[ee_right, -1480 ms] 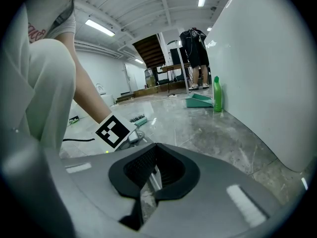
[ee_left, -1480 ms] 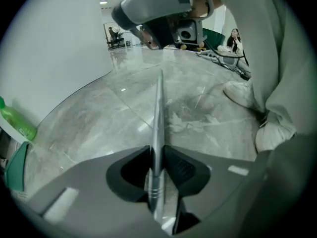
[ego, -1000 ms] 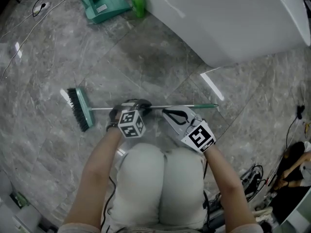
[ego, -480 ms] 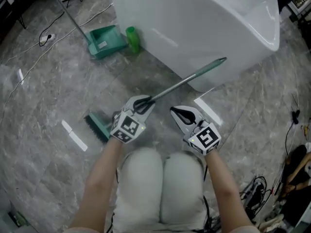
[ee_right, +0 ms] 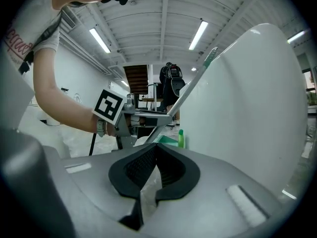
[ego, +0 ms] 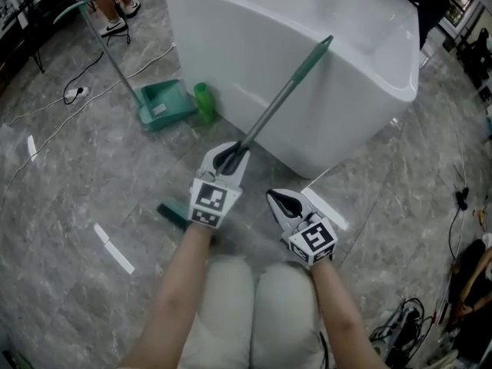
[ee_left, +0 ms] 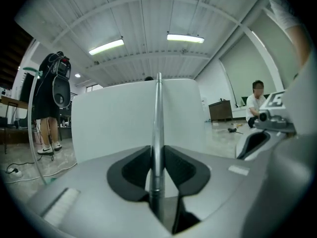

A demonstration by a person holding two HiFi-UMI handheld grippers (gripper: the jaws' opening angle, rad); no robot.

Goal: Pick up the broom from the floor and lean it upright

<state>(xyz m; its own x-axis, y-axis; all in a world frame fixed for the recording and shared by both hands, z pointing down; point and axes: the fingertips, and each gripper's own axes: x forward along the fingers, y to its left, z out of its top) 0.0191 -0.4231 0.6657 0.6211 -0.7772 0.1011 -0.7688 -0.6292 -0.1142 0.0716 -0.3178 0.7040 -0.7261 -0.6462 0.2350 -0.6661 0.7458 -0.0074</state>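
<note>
The broom's thin metal handle [ego: 269, 118] rises slantwise from my left gripper [ego: 228, 158] to its green grip end [ego: 323, 48], in front of the white bathtub [ego: 338, 91]. Only an edge of the green broom head [ego: 171, 212] shows low by the floor, behind the left gripper. In the left gripper view the handle [ee_left: 158, 123] stands upright, pinched between the dark pads [ee_left: 136, 170] of the left gripper [ee_left: 157, 158]. My right gripper [ego: 277, 198] hovers to the right, apart from the broom, shut on nothing [ee_right: 154, 150]. It looks at the slanted handle [ee_right: 190, 86].
A green dustpan [ego: 165, 104] and a green bottle [ego: 204, 102] sit on the marble floor at the tub's left corner. Cables [ego: 73, 94] run at the far left, more [ego: 407, 337] at the lower right. A person's feet [ego: 115, 25] stand at the top left.
The left gripper has lifted the broom from lying flat on the floor to a steep slant towards the tub. The right gripper has let go of the handle and drawn back.
</note>
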